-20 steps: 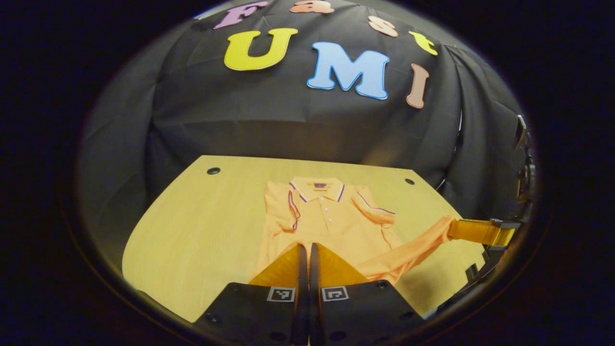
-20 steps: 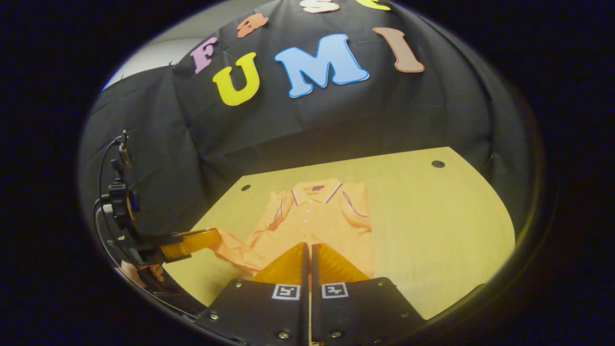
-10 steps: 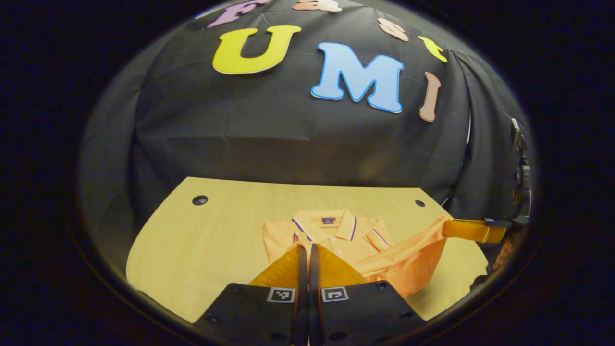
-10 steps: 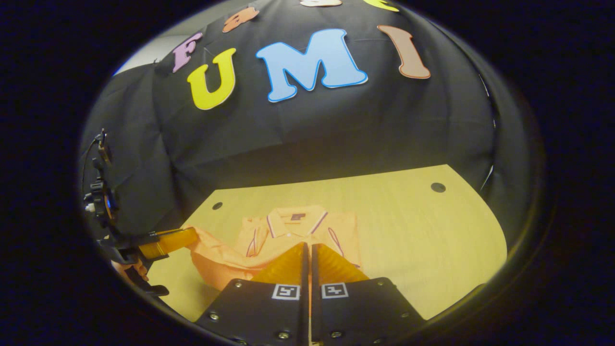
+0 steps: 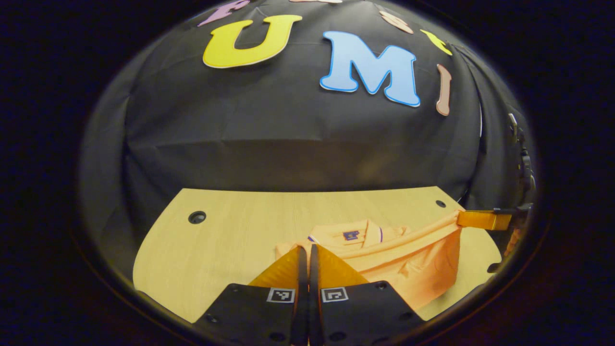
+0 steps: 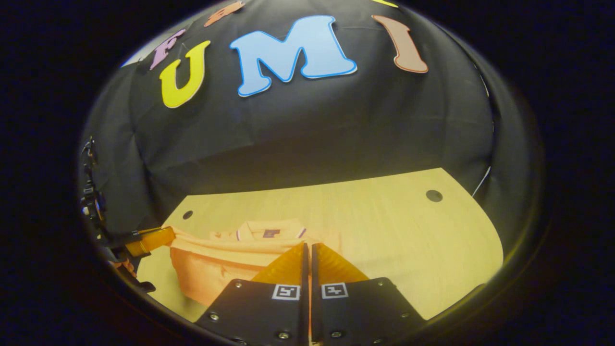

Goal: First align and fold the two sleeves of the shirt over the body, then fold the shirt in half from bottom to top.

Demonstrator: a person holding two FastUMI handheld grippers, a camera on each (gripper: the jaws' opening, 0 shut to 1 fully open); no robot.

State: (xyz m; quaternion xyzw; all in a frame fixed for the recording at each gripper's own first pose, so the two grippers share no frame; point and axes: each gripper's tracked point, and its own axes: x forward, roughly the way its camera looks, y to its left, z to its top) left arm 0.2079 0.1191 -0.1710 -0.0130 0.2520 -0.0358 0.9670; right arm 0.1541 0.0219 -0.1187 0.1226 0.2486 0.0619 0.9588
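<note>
Both grippers, left and right, had jaws pinching the orange polo shirt's hem, raised above the surface.

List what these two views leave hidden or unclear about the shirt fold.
- Sleeves: left gripper view, hidden under the lifted hem of the shirt.
- Left gripper grip point: hidden behind its own fingers.
- Right gripper grip point: right gripper view, likewise hidden.
- Collar label: too small.
- Table near edge: cut off.
</note>
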